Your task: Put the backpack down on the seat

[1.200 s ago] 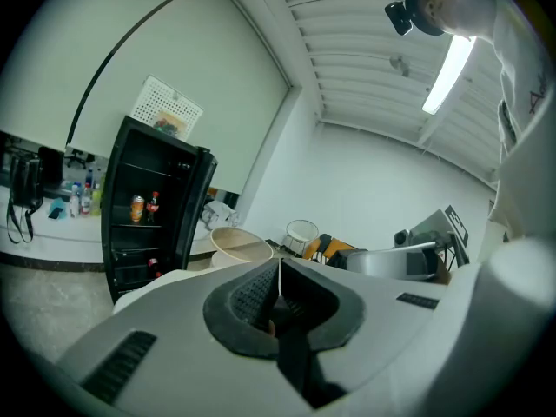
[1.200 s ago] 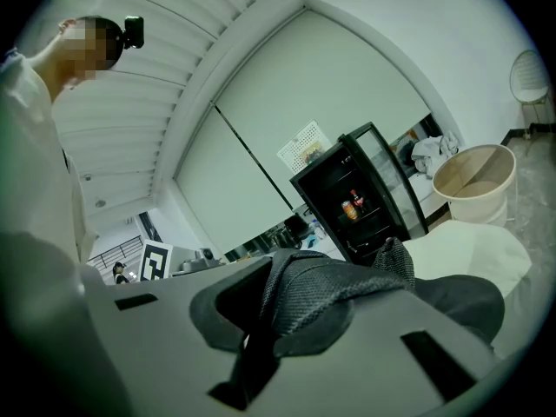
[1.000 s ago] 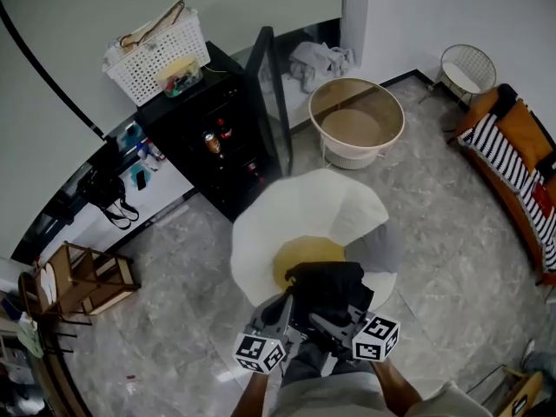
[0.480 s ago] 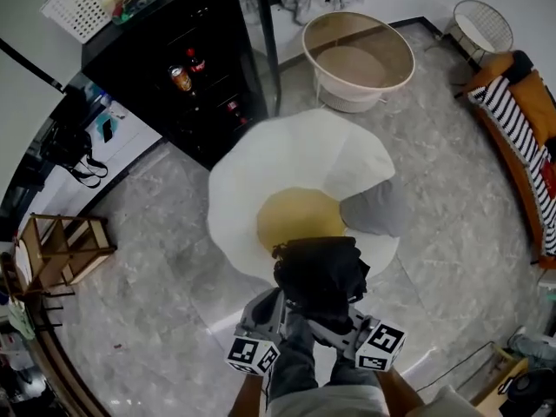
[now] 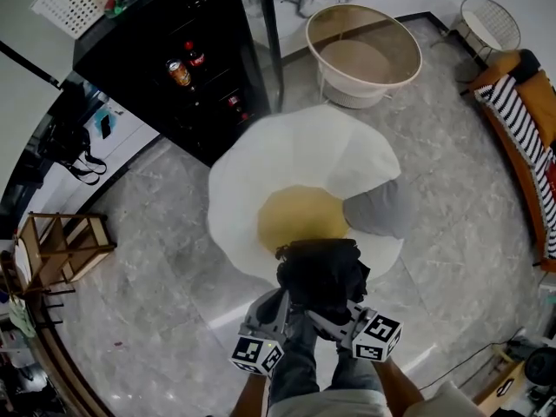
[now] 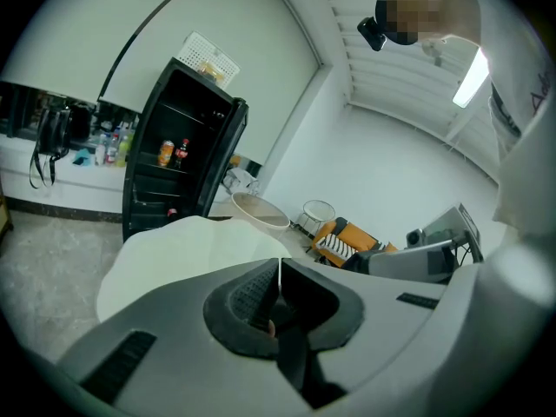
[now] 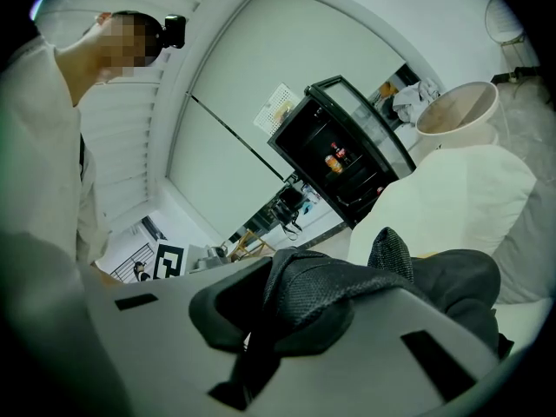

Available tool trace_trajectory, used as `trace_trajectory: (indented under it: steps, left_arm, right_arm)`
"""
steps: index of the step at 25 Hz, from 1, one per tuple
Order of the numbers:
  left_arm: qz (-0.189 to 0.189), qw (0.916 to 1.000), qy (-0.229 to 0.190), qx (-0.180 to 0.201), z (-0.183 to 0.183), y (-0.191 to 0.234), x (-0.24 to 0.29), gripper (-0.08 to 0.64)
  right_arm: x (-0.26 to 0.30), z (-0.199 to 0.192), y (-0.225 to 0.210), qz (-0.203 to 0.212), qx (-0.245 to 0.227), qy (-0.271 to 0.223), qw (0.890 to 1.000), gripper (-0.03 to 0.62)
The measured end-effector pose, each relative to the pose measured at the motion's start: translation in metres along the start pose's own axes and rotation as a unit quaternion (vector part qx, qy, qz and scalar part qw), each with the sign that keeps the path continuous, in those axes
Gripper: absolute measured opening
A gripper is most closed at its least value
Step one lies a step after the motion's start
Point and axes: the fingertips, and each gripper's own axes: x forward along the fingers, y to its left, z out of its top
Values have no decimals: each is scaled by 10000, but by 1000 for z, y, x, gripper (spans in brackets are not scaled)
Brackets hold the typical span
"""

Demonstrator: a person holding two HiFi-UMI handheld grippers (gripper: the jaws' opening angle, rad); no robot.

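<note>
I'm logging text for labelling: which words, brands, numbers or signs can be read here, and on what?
None can be read in full.
Marker cubes: square code patterns, no words.
Cans in the black fridge: labels too small.
Person's shirt: lettering cut off at the edge.

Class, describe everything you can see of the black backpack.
The backpack is black, coarse-woven fabric, slumped into a crumpled lump. It is over the near edge of the white seat, partly covering its yellow centre; whether it rests there is unclear. The right tool is clamped on a fold of it; the left tool, jaws together, seems to pinch a dark strap.
</note>
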Motion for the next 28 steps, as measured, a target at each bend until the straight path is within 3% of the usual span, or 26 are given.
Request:
trace_trajectory:
  steps: [19,28]
  left_arm:
    - [-94,9988,-138,466,64,53,101,35]
    - [-174,9988,99,444,52,64,133,34]
  right_arm:
    - [73,109,-125,-283,-344,-487,9978,41]
    - [94,97,-190,-615,-23,-542,9966,43]
